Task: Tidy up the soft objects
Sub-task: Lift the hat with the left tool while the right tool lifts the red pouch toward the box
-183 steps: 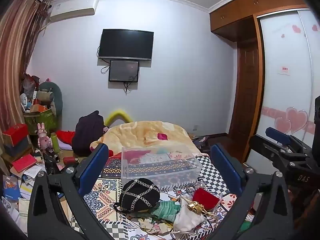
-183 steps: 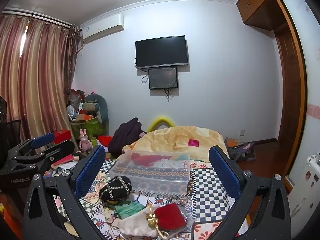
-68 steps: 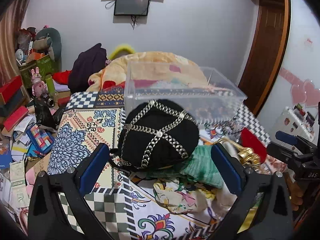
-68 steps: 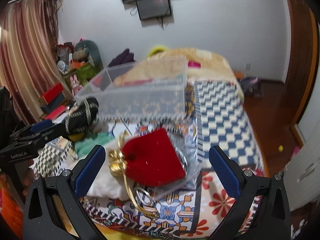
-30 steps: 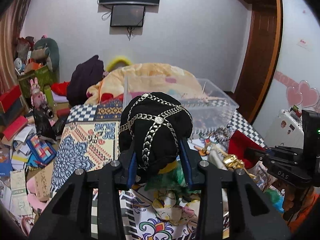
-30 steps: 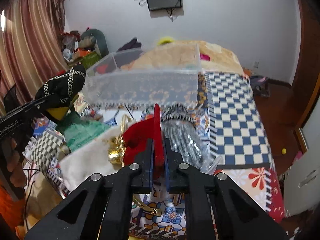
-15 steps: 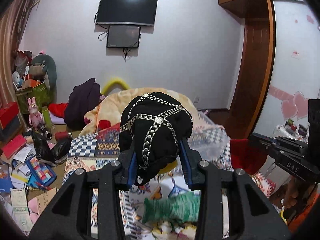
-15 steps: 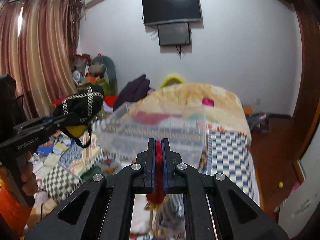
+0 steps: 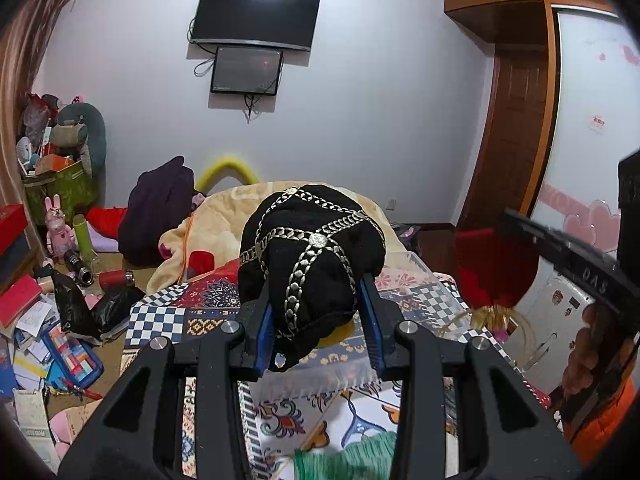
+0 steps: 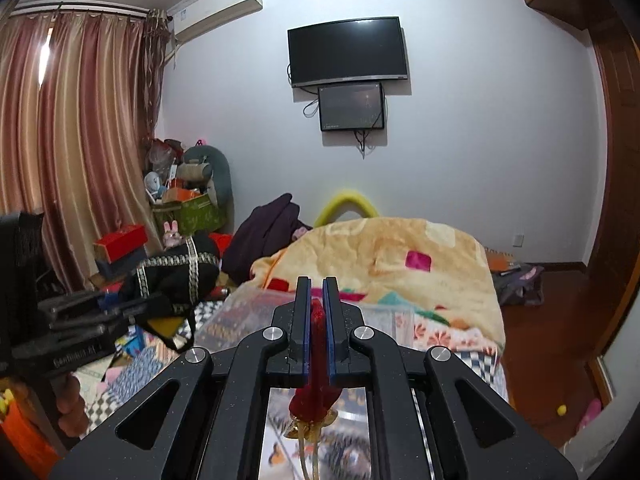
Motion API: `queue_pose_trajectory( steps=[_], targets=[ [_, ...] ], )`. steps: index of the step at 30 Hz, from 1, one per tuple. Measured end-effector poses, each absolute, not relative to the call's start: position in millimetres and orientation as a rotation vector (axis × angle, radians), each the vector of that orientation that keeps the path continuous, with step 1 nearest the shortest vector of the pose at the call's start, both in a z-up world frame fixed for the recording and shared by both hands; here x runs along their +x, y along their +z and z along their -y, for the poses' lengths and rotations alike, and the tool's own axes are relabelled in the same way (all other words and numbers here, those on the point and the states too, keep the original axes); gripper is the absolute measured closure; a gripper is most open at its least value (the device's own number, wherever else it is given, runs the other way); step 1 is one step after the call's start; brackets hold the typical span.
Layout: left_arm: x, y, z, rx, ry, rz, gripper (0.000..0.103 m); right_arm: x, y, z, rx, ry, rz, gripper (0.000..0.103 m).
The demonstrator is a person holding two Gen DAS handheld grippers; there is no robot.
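Note:
My left gripper [image 9: 318, 300] is shut on a black hat with silver chain trim [image 9: 312, 252] and holds it up above the clear plastic bin [image 9: 424, 280] on the patterned bed cover. My right gripper [image 10: 317, 300] is shut on a red velvet pouch [image 10: 316, 380] with gold tassels, also lifted above the bin [image 10: 248, 312]. The pouch shows at the right of the left wrist view [image 9: 492, 272]; the hat shows at the left of the right wrist view [image 10: 176, 276]. A green knitted cloth [image 9: 352, 456] lies on the cover below.
A yellow blanket [image 10: 384, 256] is heaped behind the bin. A dark bag [image 9: 160, 208] and a cluttered floor with boxes and papers [image 9: 36, 320] lie to the left. A wardrobe door [image 9: 584, 160] stands at the right.
Both grippers closed on their items within the last seconds, the left on the hat and the right on the pouch. Both have lifted and moved forward over the bin.

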State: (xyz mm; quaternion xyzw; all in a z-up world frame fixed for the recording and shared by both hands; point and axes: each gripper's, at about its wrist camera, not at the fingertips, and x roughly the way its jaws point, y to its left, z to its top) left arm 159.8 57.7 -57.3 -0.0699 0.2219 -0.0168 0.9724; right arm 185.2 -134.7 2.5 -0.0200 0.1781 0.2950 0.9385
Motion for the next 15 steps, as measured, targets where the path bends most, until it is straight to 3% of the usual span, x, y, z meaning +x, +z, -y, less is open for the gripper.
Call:
queue_pose_trajectory(
  steps=[7,15],
  targets=[
    [194,-71,-52,-0.115,-0.050,-0.511,0.065,208,1,120,-0.039,0.602,-0.372,0.098],
    [230,-110,-45,-0.071,-0.047,-0.644,0.065,237,-36,104,-0.077,0.611,-0.506,0.098]
  ],
)
